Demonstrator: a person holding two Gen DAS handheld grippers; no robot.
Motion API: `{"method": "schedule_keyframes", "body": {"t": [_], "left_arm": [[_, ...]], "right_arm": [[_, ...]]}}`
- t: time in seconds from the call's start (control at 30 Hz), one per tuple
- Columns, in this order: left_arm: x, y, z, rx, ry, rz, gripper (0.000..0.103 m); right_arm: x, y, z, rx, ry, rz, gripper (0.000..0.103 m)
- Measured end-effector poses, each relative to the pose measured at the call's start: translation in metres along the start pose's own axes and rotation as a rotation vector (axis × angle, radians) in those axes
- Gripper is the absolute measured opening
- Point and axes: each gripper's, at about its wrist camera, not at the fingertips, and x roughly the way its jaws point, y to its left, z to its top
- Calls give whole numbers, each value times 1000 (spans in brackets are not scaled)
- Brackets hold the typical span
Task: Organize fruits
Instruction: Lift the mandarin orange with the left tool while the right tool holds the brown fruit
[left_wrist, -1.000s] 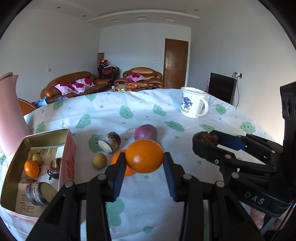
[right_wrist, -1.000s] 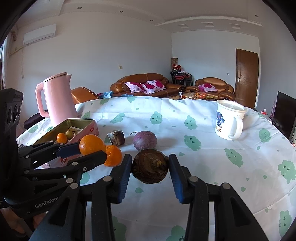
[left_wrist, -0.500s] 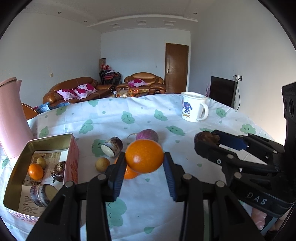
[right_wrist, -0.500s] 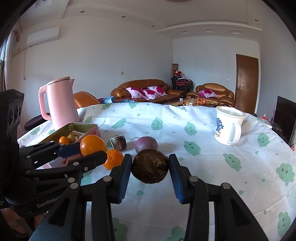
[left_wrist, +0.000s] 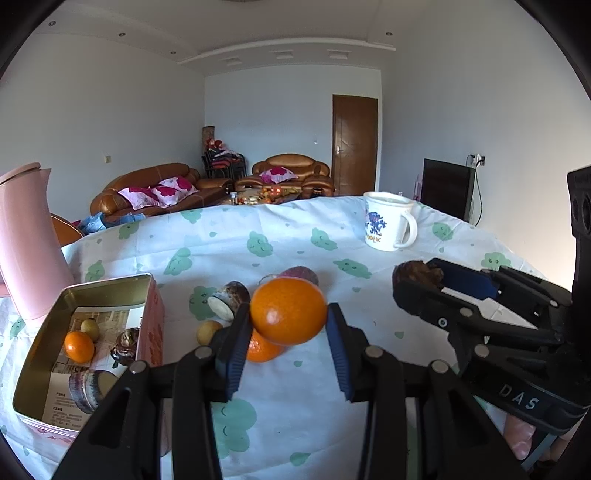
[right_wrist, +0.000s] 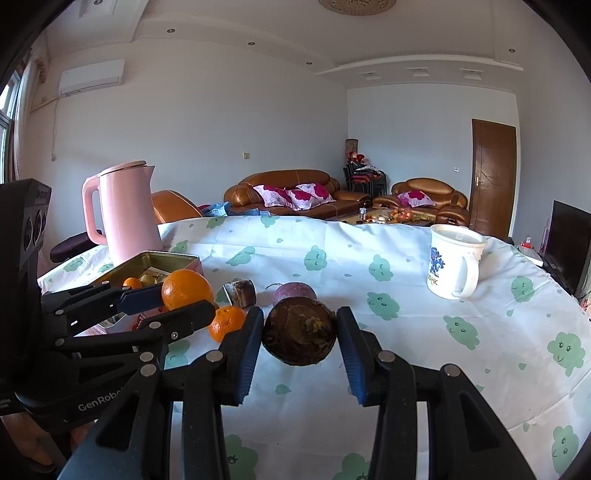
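Fruit half sorted: my left gripper (left_wrist: 289, 320) jaws clench an orange (left_wrist: 288, 311), my right gripper (right_wrist: 300, 332) jaws a brown fruit (right_wrist: 300, 331); the tin (left_wrist: 33, 360) at the tabletop's left edge holds perhaps four pieces, four more lie loose.

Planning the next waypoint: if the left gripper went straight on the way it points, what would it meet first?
Likely the second orange on the tablecloth, just below the held orange in the left gripper; depth is unclear.

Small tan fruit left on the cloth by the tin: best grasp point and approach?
Grip the small tan fruit across its middle, coming from above. It is round, so any width works, but the tin flanks one side and the loose orange the other, so a level sweep would likely bump them. Both grippers are occupied now.
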Motion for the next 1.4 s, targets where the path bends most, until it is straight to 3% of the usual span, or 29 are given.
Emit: {"method": "schedule_keyframes", "body": {"t": [1.4], "left_arm": [[-19, -5, -3, 24, -101, 28, 42]], "right_arm": [[-17, 5, -2, -25, -86, -2, 43]]}}
